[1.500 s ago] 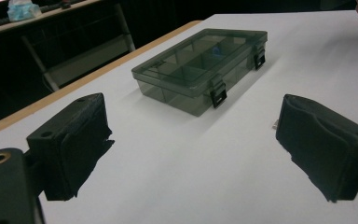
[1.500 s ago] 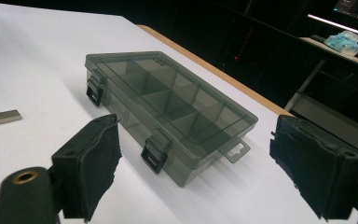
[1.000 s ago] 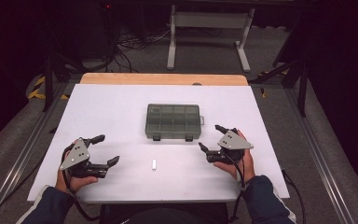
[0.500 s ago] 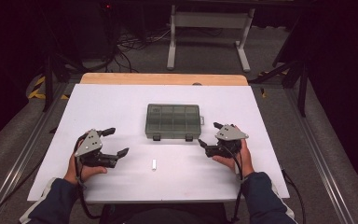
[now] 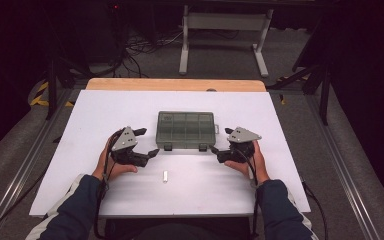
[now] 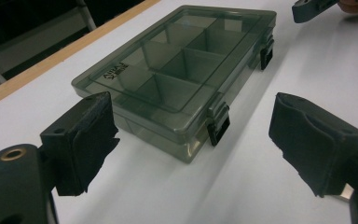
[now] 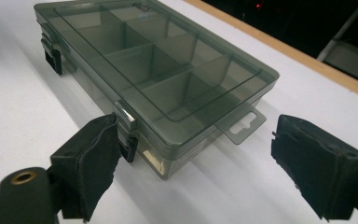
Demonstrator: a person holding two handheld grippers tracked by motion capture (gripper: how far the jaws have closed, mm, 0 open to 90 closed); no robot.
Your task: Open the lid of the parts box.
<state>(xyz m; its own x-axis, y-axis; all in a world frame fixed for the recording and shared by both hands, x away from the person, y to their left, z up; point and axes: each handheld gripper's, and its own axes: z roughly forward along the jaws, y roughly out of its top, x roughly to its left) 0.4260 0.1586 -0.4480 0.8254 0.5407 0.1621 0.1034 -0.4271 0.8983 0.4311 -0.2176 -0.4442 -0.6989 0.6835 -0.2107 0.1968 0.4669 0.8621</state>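
A smoky transparent compartment box (image 5: 185,131) lies closed in the middle of the white table (image 5: 280,165), its two black latches facing me. My left gripper (image 5: 148,141) stands open just left of the box's near left corner, apart from it. In the left gripper view the box (image 6: 177,70) lies ahead between the wide jaws of the left gripper (image 6: 193,130), with a latch (image 6: 218,128) nearest. My right gripper (image 5: 221,140) is open at the box's near right corner. In the right gripper view the right gripper (image 7: 200,149) frames that corner of the box (image 7: 154,70), left pad beside a latch (image 7: 128,140).
A small white piece (image 5: 165,176) lies on the table in front of the box, between my hands. The far table edge is a wooden strip (image 5: 175,84). A metal stand (image 5: 222,22) and cables sit on the dark floor beyond.
My left hand has moved right and forward, up to the box's left corner. My right hand has shifted a little left toward the box's right corner. Both stay open.
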